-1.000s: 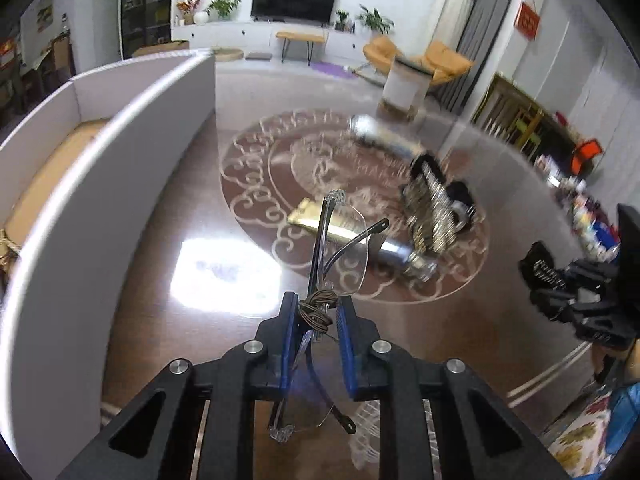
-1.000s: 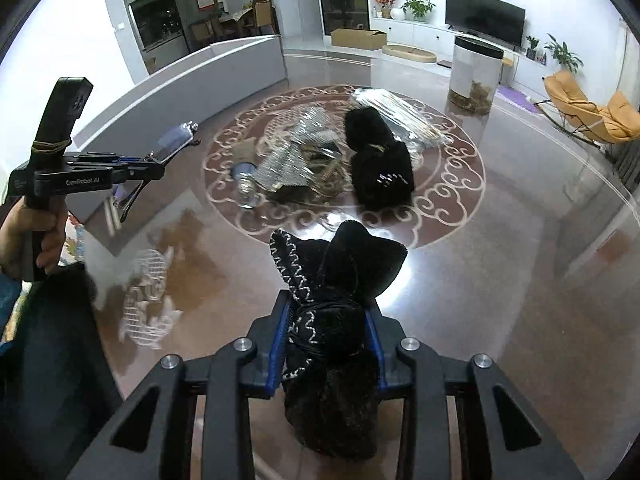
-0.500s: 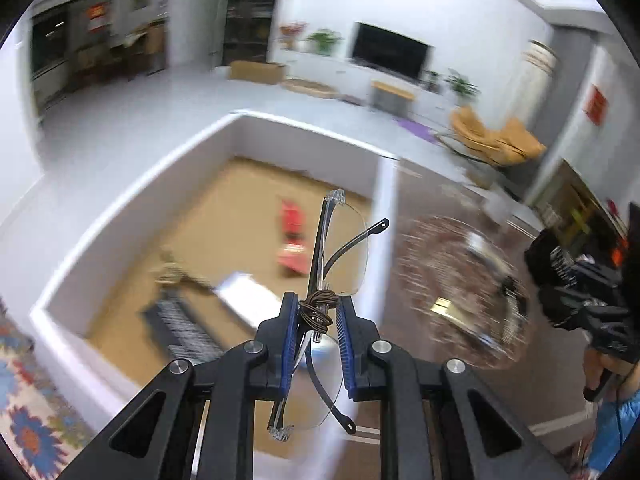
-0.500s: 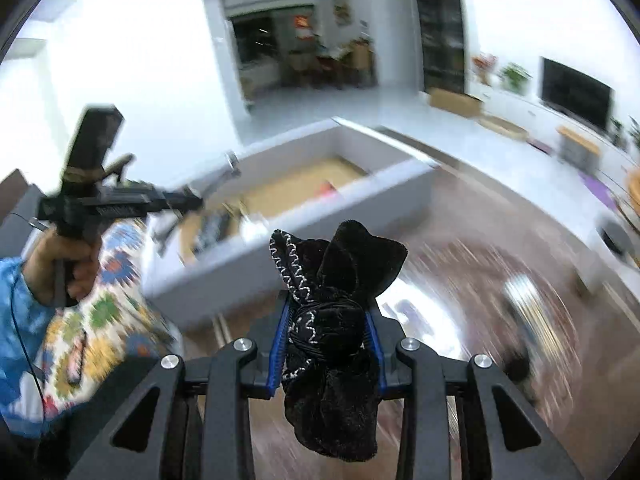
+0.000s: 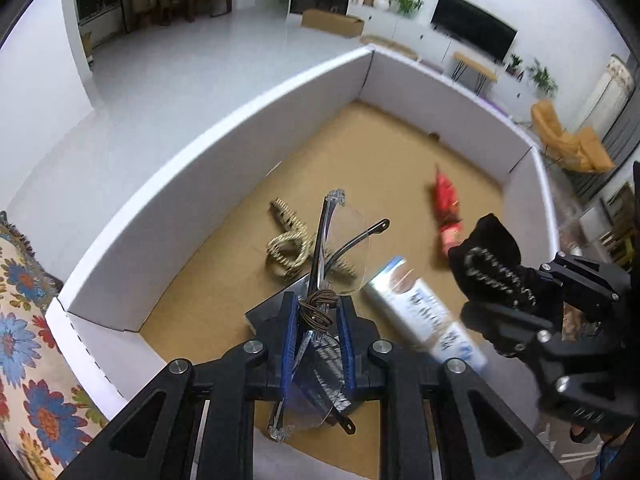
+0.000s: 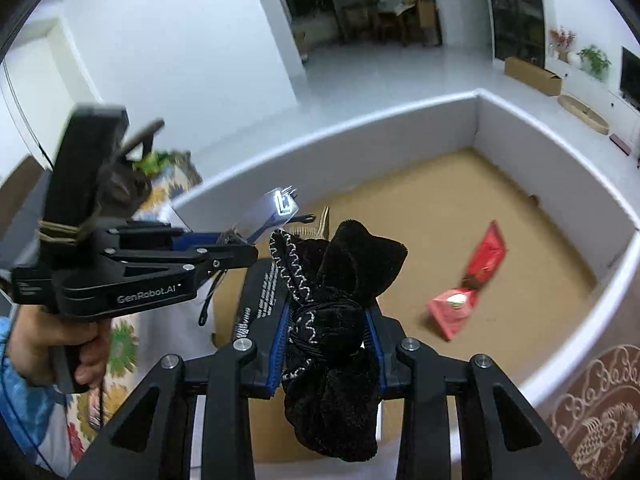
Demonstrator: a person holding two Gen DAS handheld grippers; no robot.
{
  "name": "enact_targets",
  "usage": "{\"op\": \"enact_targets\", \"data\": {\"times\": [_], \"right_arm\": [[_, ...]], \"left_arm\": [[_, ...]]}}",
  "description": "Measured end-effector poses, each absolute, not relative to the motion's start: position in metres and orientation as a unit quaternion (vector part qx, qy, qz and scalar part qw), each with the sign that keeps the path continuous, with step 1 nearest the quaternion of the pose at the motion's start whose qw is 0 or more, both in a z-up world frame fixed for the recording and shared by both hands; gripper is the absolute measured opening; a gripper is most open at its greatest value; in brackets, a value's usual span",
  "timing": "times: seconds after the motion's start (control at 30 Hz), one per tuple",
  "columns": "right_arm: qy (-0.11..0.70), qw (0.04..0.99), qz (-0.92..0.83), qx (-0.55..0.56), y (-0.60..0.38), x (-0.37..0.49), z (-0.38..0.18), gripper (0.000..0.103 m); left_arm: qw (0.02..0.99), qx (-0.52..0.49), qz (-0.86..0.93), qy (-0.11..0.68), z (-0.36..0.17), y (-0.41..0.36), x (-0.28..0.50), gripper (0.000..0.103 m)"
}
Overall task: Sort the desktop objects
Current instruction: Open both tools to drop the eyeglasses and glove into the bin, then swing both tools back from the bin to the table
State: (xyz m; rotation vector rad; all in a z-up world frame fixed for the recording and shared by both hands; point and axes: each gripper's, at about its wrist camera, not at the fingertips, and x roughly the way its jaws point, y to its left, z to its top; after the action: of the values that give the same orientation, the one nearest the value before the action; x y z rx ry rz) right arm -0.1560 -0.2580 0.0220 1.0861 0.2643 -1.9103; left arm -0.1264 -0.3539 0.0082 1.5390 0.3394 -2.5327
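over the box (image 5: 208, 184), both grippers hang loaded. left gripper (image 5: 318, 334) clamped tight on glasses (image 5: 340, 240) at the bridge; right gripper (image 6: 326, 344) pinching a black pouch (image 6: 336, 280), jaws just eased wider, pouch between the pads. advice: lower glasses near the floor, clear of the comb (image 5: 294, 246), before letting go; drop pouch on bare cardboard near the red packet (image 6: 472, 280).

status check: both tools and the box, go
Left tool shut on glasses. Right tool gripping black pouch, jaws just easing open. Both over box. Drop zone clear.
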Motion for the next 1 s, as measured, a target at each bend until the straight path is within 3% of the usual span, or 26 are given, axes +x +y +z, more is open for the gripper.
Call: {"op": "enact_targets", "data": {"times": [0.07,0.1,0.13,0.17,0.33,0.47,0.53,0.63,0.8,1.0], "right_arm": [[0.13,0.437,-0.767,0.451,-0.272,-0.157,0.01,0.043],[0.137,0.432,-0.767,0.454,-0.276,-0.155,0.006,0.06],[0.145,0.428,-0.769,0.452,-0.28,-0.155,0.003,0.082],[0.147,0.426,-0.772,0.448,-0.272,-0.151,0.001,0.087],[0.145,0.414,-0.796,0.417,-0.248,-0.145,0.012,0.089],[0.127,0.378,-0.839,0.369,-0.185,-0.124,0.039,0.093],[0.122,0.345,-0.863,0.349,-0.134,-0.105,0.05,0.101],[0.124,0.289,-0.888,0.334,-0.052,-0.077,0.051,0.103],[0.123,0.173,-0.902,0.375,0.074,-0.03,0.027,0.103],[0.066,0.089,-0.885,0.451,0.179,0.009,-0.03,0.103]], "left_arm": [[0.094,0.524,-0.839,0.114,0.0,-0.357,-0.129,0.026],[0.101,0.526,-0.837,0.115,-0.004,-0.359,-0.129,0.042],[0.106,0.524,-0.837,0.115,-0.005,-0.361,-0.128,0.065],[0.115,0.518,-0.84,0.112,-0.005,-0.364,-0.126,0.072],[0.131,0.458,-0.875,0.085,0.028,-0.343,-0.104,0.074],[0.076,0.407,-0.908,0.064,0.073,-0.283,-0.08,0.075],[0.035,0.397,-0.915,0.056,0.087,-0.248,-0.069,0.086],[-0.04,0.391,-0.919,0.034,0.095,-0.181,-0.047,0.091],[-0.143,0.441,-0.886,0.005,0.051,-0.08,-0.034,0.091],[-0.161,0.523,-0.836,-0.036,-0.042,-0.011,-0.047,0.091]]}}
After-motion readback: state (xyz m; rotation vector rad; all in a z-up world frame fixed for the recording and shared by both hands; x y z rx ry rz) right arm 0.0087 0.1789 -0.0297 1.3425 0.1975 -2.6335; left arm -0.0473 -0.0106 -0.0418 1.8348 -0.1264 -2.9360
